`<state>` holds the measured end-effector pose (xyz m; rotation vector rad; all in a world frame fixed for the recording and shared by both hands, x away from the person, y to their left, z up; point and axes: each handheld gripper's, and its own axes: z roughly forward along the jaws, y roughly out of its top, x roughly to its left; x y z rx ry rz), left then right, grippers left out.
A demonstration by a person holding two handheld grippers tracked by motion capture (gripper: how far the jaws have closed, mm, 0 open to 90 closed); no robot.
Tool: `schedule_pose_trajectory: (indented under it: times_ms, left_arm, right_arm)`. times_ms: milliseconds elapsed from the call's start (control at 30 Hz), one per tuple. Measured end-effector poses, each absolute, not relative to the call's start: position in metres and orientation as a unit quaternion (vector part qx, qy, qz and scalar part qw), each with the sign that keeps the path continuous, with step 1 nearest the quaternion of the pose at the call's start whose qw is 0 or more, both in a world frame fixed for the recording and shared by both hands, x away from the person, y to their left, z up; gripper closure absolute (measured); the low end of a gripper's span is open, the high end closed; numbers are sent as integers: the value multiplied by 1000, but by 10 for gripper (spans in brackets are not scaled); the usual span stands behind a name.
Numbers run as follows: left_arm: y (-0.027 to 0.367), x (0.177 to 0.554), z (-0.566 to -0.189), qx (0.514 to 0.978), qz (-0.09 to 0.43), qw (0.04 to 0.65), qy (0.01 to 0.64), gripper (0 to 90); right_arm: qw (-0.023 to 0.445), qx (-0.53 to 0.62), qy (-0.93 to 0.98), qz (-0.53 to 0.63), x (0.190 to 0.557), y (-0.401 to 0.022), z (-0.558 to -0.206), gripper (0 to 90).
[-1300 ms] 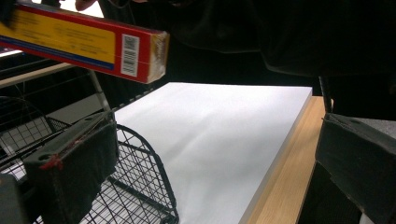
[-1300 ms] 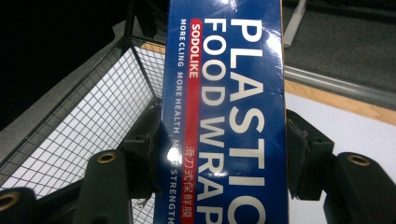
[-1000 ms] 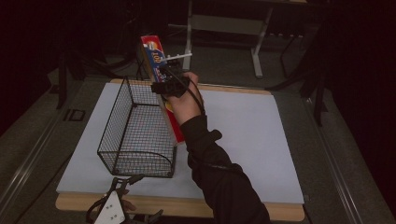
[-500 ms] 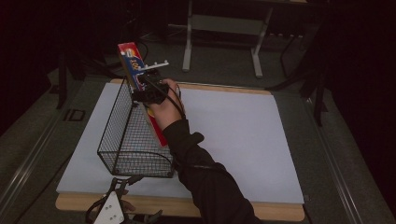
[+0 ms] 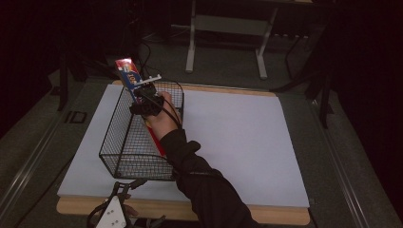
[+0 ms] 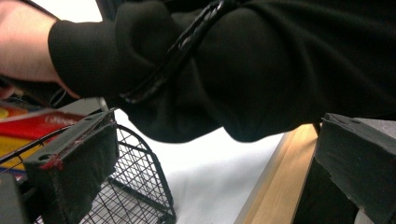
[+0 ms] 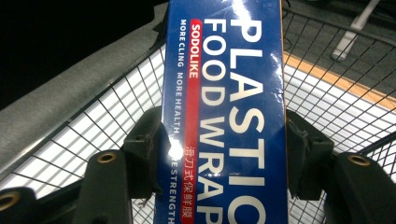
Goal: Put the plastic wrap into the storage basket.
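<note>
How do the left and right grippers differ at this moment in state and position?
The right gripper is shut on the plastic wrap box, while the left gripper stands open with nothing between its jaws. The right gripper is raised over the wire basket; the left gripper sits low at the table's near edge. Both are hand-held with black jaws.

Plastic wrap box [image 7: 224, 116]: long, blue-and-red, clamped between right tongs [image 7: 224, 154], tilted, lower end inside black wire basket [image 5: 124, 147].
</note>
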<state>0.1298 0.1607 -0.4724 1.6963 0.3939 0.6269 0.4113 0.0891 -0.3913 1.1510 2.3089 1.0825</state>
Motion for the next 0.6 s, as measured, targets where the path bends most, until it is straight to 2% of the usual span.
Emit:
schedule_pose_trajectory:
  times_ms: [600]
  left_arm:
    - [160, 130, -473, 735, 272, 599, 168, 1]
  right_arm:
    - [160, 444, 815, 337, 415, 88, -416, 396]
